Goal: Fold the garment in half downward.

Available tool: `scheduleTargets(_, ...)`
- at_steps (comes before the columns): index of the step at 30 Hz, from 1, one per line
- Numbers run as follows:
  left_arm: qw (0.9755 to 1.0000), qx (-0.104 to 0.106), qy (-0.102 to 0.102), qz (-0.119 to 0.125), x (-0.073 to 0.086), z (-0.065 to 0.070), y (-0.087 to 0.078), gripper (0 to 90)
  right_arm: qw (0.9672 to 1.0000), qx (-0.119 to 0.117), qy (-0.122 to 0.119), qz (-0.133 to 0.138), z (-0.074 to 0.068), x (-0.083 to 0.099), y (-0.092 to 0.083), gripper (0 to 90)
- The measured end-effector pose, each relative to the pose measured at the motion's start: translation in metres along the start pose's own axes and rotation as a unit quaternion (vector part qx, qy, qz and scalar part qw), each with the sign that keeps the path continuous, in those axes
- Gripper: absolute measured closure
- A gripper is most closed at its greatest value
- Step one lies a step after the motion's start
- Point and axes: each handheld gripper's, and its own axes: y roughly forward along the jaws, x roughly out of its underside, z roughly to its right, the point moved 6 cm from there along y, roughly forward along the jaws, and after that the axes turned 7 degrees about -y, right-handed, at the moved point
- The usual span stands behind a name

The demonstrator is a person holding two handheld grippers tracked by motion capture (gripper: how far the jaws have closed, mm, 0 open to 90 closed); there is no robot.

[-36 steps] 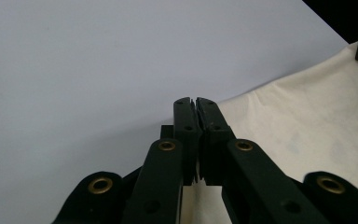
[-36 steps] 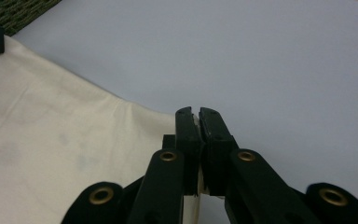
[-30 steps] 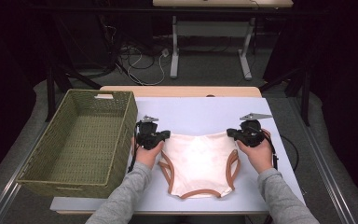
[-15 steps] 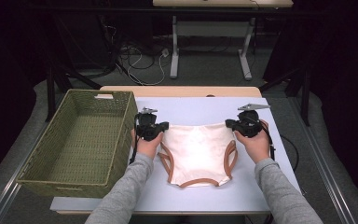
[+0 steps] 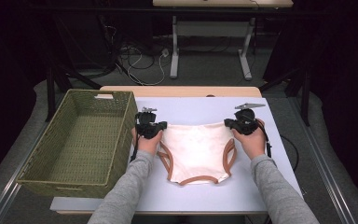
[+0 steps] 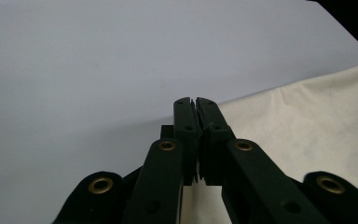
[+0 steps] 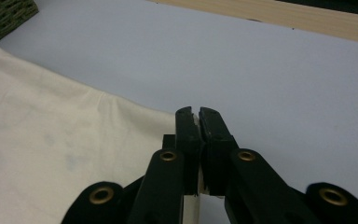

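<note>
A cream garment (image 5: 196, 150) with brown trim along its curved side openings and its near edge lies spread flat on the pale grey table (image 5: 200, 108), a little toward the person's side of the middle. Its far edge is pulled into a straight line between the two grippers, and its near edge, with the brown band, points toward the person.

The left gripper (image 5: 160, 127) holds the far left corner of the garment. In the left gripper view the two black jaws stand pressed together, and the cream cloth (image 6: 307, 121) runs in between them from the right, so this gripper is clenched on the fabric. The right gripper (image 5: 227, 124) holds the far right corner in the same way. In the right gripper view its jaws are also closed, with a thin strip of cream cloth (image 7: 51, 140) visible between them, and the garment spreads away to the left of the jaws.

Each gripper is carried by a hand in a grey sleeve (image 5: 129, 186), and both forearms come in from the near edge of the table. A grey three-cornered plate sits on top of the right gripper.

Just beside the left gripper, at the left edge of the table, stands a green woven basket (image 5: 98, 100). Its right wall is near the left hand, and the garment is apart from it. Behind the grey surface a strip of light wood (image 5: 182, 90) is visible.
</note>
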Motion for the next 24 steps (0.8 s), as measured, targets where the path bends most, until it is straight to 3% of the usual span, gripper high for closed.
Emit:
scheduleTargets(13, 0.9996, -0.016, -0.014, -0.019, 0.007, -0.01, 0.02, 87.6, 0.9996, 0.011, -0.001, -0.025, 0.003, 0.01, 0.021, 86.8)
scheduleTargets(24, 0.9995, -0.017, -0.012, -0.023, 0.008, -0.01, 0.02, 87.6, 0.9997, 0.007, 0.0, -0.024, 0.003, 0.011, 0.023, 85.6)
